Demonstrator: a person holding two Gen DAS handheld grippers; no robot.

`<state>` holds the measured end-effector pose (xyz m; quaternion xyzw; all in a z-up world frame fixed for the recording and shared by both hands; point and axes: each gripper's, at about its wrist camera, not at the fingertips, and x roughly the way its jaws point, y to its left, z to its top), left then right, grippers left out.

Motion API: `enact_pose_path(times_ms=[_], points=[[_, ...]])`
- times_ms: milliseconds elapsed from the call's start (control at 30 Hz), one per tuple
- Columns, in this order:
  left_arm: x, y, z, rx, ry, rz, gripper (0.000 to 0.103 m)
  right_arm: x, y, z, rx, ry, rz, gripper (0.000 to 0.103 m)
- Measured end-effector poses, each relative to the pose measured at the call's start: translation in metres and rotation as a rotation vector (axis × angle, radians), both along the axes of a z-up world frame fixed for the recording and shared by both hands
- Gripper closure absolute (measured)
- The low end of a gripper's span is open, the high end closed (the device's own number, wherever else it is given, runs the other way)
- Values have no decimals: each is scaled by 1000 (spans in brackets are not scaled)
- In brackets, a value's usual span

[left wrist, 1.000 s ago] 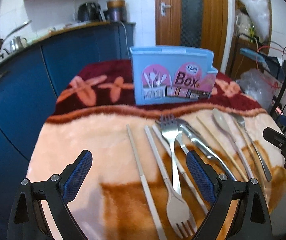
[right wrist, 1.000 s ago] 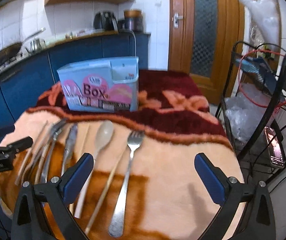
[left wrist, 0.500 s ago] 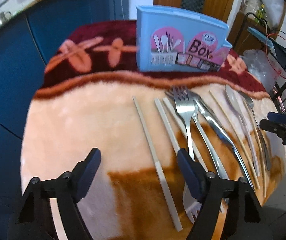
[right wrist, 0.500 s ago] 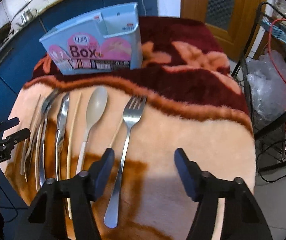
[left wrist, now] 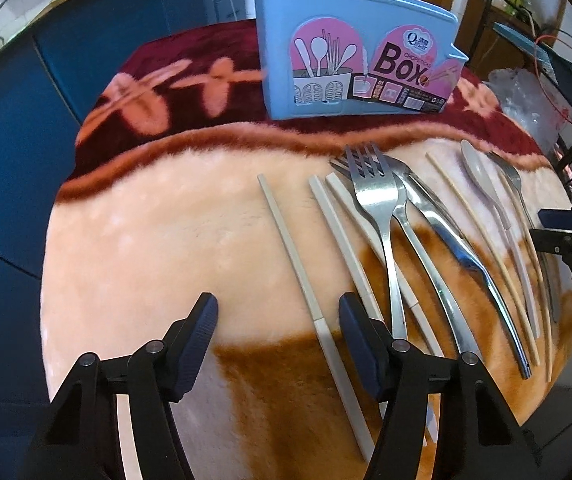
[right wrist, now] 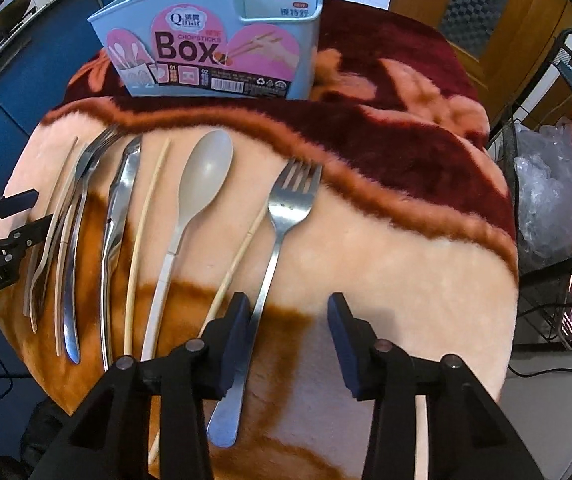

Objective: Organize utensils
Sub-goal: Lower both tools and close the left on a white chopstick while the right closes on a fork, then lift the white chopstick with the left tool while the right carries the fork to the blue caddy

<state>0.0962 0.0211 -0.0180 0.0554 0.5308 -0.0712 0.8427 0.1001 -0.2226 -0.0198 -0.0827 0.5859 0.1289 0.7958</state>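
While their jaws have just been closing on nothing, the left tongs (left wrist: 278, 316) straddle a pale chopstick (left wrist: 286, 236) and the right tongs (right wrist: 287, 316) are lowered beside a fork (right wrist: 282, 224); the blue utensil box (right wrist: 214, 40) is stood at the bench's far edge for loading.

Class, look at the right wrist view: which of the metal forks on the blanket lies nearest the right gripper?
The steel fork lying alone at the row's right end; its handle runs beside the right gripper. The other forks overlap far left.
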Motion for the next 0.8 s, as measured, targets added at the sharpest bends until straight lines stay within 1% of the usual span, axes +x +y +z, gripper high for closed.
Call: enact_pose_path(times_ms=[33, 67, 100, 133, 200, 233, 300, 367, 400, 500, 633, 733, 800], points=[[0, 0, 0, -2, -1, -2, 41, 0, 0, 0, -2, -5, 4, 67], [0, 0, 0, -11, -3, -7, 45, -1, 1, 1, -2, -11, 11, 70], [0, 1, 1, -22, -6, -11, 54, -1, 4, 1, -8, -19, 14, 80], [0, 1, 2, -30, -9, -12, 59, -1, 4, 1, -14, -29, 16, 93], [1, 2, 4, -65, -1, -14, 75, -2, 5, 3, -16, -35, 18, 95], [2, 3, 5, -79, 7, -11, 77, -2, 6, 3, -16, -37, 19, 95], [3, 0, 6, -92, 18, -14, 88, -2, 6, 3, -17, -42, 19, 95], [3, -2, 7, -104, 23, -16, 93, -2, 5, 4, -5, -46, 15, 95], [2, -2, 7, -108, 23, -15, 97, -3, 5, 4, 4, -48, 11, 95], [0, -2, 8, -137, 18, -11, 98, -7, 0, 8, 46, -61, -1, 97], [-7, 3, 12, -164, -22, 3, 98, -18, -6, 15, 110, -104, -12, 97], [-14, 8, 21, -198, -78, 9, 98, -27, -10, 23, 178, -159, -23, 97], [-19, 11, 30, -225, -131, 13, 98, -31, -11, 28, 229, -194, -31, 97]])
